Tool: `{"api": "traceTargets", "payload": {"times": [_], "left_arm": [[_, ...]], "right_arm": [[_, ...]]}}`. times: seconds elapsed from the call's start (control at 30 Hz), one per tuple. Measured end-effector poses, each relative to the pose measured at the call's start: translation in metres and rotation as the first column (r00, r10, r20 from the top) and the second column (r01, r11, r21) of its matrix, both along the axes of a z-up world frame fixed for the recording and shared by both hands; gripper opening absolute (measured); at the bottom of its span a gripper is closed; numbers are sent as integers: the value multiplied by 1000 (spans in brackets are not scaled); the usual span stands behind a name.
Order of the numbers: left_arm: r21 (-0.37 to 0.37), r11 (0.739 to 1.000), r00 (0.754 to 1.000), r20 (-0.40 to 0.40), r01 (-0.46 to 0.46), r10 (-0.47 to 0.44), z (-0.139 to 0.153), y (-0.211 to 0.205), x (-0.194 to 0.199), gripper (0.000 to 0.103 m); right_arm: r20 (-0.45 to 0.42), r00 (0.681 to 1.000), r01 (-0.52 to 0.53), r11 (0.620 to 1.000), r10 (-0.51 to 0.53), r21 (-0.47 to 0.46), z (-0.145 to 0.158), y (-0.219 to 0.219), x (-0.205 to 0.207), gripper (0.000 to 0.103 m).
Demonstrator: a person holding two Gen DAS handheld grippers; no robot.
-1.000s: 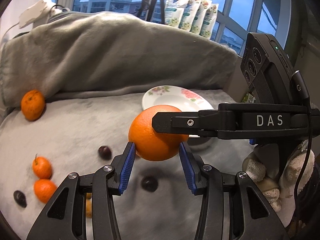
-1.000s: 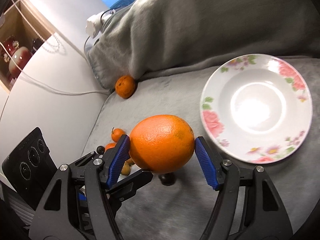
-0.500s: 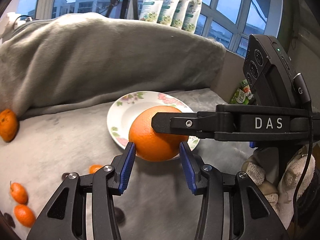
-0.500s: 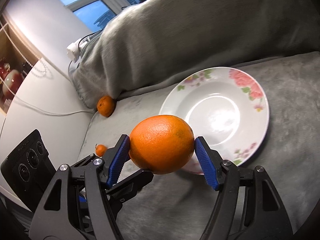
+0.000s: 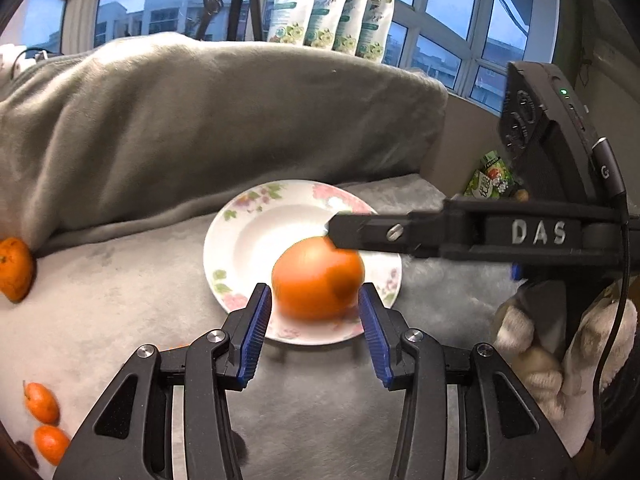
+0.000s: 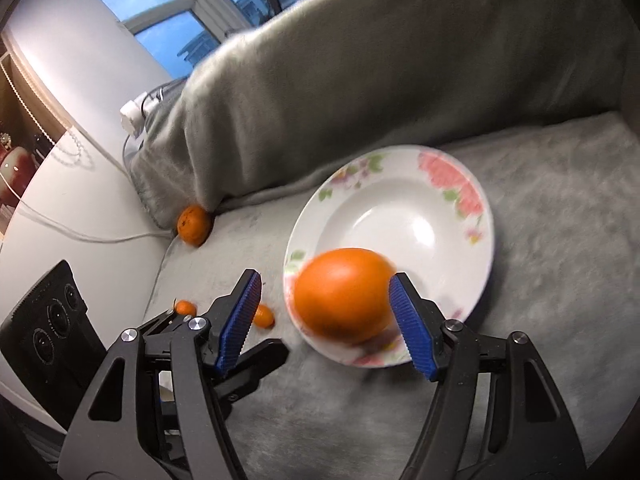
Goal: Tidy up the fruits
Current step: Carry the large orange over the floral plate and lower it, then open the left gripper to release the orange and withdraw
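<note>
A large orange [image 6: 344, 294] shows blurred, low over the near rim of the white flowered plate [image 6: 400, 216]. My right gripper [image 6: 325, 280] is open: its left pad stands clear of the orange, and its right pad [image 6: 408, 328] sits at the fruit's edge. In the left wrist view the orange [image 5: 316, 280] lies on the plate [image 5: 256, 240], just beyond my open left gripper [image 5: 314, 308]. One black finger [image 5: 400, 236] of the right gripper crosses just above the fruit. A gloved hand [image 5: 560, 360] holds that gripper.
A mandarin [image 6: 194, 225] rests against the folded grey blanket [image 6: 360, 80] at the left. Small orange fruits [image 5: 42, 402] and a dark one [image 5: 24, 450] lie on the grey cover at the lower left. Pouches [image 5: 332, 12] line the windowsill, and a snack packet [image 5: 490, 176] sits at the right.
Both grippers have swung right until the plate lies under them. The orange, held between the right gripper's pads before, has dropped away from them towards the plate.
</note>
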State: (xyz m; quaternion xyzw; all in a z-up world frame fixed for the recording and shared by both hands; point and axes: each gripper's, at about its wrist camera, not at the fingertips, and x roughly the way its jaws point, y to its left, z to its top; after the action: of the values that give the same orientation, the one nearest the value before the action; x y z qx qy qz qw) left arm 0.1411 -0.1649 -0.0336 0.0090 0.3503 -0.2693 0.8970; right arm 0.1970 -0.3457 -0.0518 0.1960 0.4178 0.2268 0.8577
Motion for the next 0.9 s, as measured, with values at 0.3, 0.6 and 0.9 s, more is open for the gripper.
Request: {"api": "traceTargets", "payload": {"times": [0.3, 0.6, 0.9], "left_arm": [[10, 1000, 999, 17, -30, 30, 6, 14, -9, 50], [8, 997, 997, 23, -77, 77, 8, 31, -18, 75], [28, 986, 986, 37, -165, 164, 7, 74, -32, 75]], "right_arm": [[47, 998, 43, 998, -41, -39, 12, -9, -6, 73], [121, 992, 49, 990, -33, -133, 22, 0, -24, 86], [196, 981, 25, 981, 13, -193, 30, 20, -38, 87]]}}
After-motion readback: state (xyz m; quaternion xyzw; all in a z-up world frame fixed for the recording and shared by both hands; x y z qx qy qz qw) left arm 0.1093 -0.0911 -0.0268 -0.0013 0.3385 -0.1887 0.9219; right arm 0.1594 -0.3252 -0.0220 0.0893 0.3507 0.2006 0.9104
